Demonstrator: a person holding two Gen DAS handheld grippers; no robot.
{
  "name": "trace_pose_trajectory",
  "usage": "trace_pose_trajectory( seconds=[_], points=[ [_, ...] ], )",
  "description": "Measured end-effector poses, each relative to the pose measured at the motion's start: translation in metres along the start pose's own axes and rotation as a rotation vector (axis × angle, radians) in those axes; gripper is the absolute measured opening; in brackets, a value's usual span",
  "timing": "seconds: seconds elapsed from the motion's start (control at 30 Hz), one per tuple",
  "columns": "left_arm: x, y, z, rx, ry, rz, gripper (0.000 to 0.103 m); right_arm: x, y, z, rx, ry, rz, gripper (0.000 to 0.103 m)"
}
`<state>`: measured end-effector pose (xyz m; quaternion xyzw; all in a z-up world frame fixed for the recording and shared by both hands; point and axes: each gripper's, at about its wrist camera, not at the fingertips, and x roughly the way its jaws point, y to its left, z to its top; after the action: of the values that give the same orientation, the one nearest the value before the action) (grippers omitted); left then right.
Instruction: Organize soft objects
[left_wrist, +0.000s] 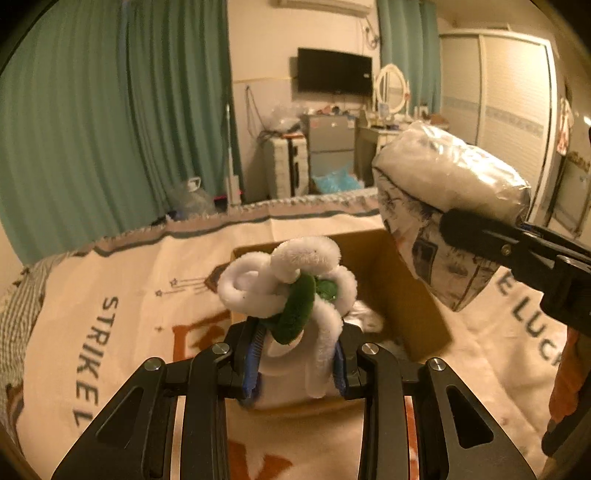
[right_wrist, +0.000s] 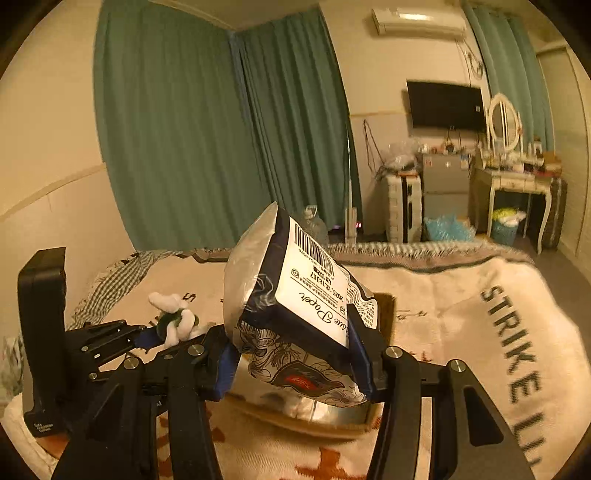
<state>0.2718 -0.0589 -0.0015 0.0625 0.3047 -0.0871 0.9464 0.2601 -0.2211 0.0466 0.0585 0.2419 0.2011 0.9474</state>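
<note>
My left gripper (left_wrist: 297, 363) is shut on a fuzzy white and green plush flower (left_wrist: 291, 286) and holds it over the open cardboard box (left_wrist: 402, 291) on the bed. The flower also shows in the right wrist view (right_wrist: 173, 317), at the left. My right gripper (right_wrist: 293, 363) is shut on a plastic-wrapped tissue paper pack (right_wrist: 295, 291) with a barcode label, held tilted above the same box (right_wrist: 325, 424). In the left wrist view the pack (left_wrist: 447, 188) hangs at the upper right, above the box's far right corner. White soft items lie inside the box.
A cream blanket (left_wrist: 122, 295) with "STRIKE LUCK" lettering covers the bed. Beyond the bed's far edge are green curtains (left_wrist: 110, 129), a water jug (left_wrist: 192, 199), a small fridge (left_wrist: 332, 144), a wall TV (left_wrist: 334, 70) and a vanity table (right_wrist: 517, 181).
</note>
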Motion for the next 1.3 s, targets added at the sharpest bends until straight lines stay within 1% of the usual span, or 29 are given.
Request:
trace_pose_trajectory(
  seconds=[0.13,0.2,0.23,0.3,0.37,0.4,0.47,0.53,0.6,0.67,0.77,0.83,0.87,0.93,0.97,1.0,1.03,1.07,1.1,1.13,1.17,1.23,1.3],
  points=[
    [0.040,0.004,-0.001,0.012,0.030,0.005,0.030,0.048,-0.015,-0.001,0.015,0.037,-0.008,0.051],
    [0.053,0.007,-0.002,0.011,0.035,0.001,0.030,0.070,-0.022,-0.004,0.025,0.057,-0.015,0.052],
    [0.060,0.009,-0.003,0.009,0.039,-0.007,0.030,0.079,-0.025,-0.007,0.030,0.068,-0.019,0.053],
    [0.066,0.008,-0.004,0.013,0.034,-0.011,0.034,0.094,-0.031,-0.012,0.041,0.088,-0.023,0.058],
    [0.069,0.004,-0.005,0.033,0.043,-0.006,0.035,0.105,-0.036,-0.016,0.051,0.110,-0.028,0.066],
    [0.070,0.001,-0.007,0.045,0.054,-0.003,0.038,0.108,-0.037,-0.018,0.052,0.114,-0.029,0.068],
    [0.068,-0.001,-0.009,0.046,0.069,0.012,0.062,0.106,-0.039,-0.018,0.055,0.097,-0.043,0.082],
    [0.060,-0.002,-0.009,0.049,0.061,0.039,0.068,0.098,-0.039,-0.014,0.071,0.066,-0.033,0.086],
    [0.041,-0.001,-0.006,0.044,0.044,0.047,0.069,0.089,-0.038,-0.009,0.083,0.049,-0.033,0.086],
    [0.021,0.002,-0.001,0.033,0.028,0.048,0.069,0.072,-0.031,0.003,0.084,0.027,-0.059,0.086],
    [-0.024,0.005,0.015,0.027,-0.028,0.068,0.069,0.033,-0.014,0.023,0.066,-0.023,-0.075,0.086],
    [-0.069,0.007,0.029,0.019,-0.102,0.082,0.070,-0.001,-0.001,0.039,0.040,-0.064,-0.099,0.086],
    [-0.083,0.008,0.033,0.015,-0.127,0.084,0.078,-0.017,0.005,0.047,0.028,-0.082,-0.114,0.086],
    [-0.135,0.009,0.042,-0.007,-0.235,0.096,0.091,-0.055,0.019,0.063,0.003,-0.130,-0.128,0.086],
    [-0.150,0.010,0.045,-0.012,-0.269,0.101,0.092,-0.071,0.024,0.069,-0.007,-0.144,-0.135,0.087],
    [-0.179,0.010,0.048,-0.017,-0.328,0.105,0.092,-0.089,0.030,0.075,-0.018,-0.160,-0.143,0.087],
    [-0.191,0.011,0.049,-0.019,-0.355,0.103,0.093,-0.112,0.038,0.081,-0.032,-0.185,-0.145,0.090],
    [-0.215,0.013,0.049,-0.024,-0.402,0.099,0.093,-0.127,0.043,0.084,-0.040,-0.200,-0.146,0.095],
    [-0.230,0.013,0.048,-0.029,-0.433,0.100,0.094,-0.144,0.049,0.086,-0.051,-0.218,-0.151,0.097],
    [-0.246,0.014,0.047,-0.034,-0.470,0.102,0.097,-0.160,0.055,0.088,-0.060,-0.238,-0.159,0.102],
    [-0.258,0.015,0.044,-0.039,-0.503,0.104,0.098,-0.181,0.061,0.089,-0.071,-0.264,-0.174,0.103],
    [-0.282,0.016,0.034,-0.048,-0.571,0.125,0.098,-0.208,0.069,0.085,-0.085,-0.303,-0.178,0.103],
    [-0.295,0.016,0.021,-0.053,-0.602,0.135,0.098,-0.230,0.075,0.077,-0.087,-0.338,-0.180,0.103]
  ],
)
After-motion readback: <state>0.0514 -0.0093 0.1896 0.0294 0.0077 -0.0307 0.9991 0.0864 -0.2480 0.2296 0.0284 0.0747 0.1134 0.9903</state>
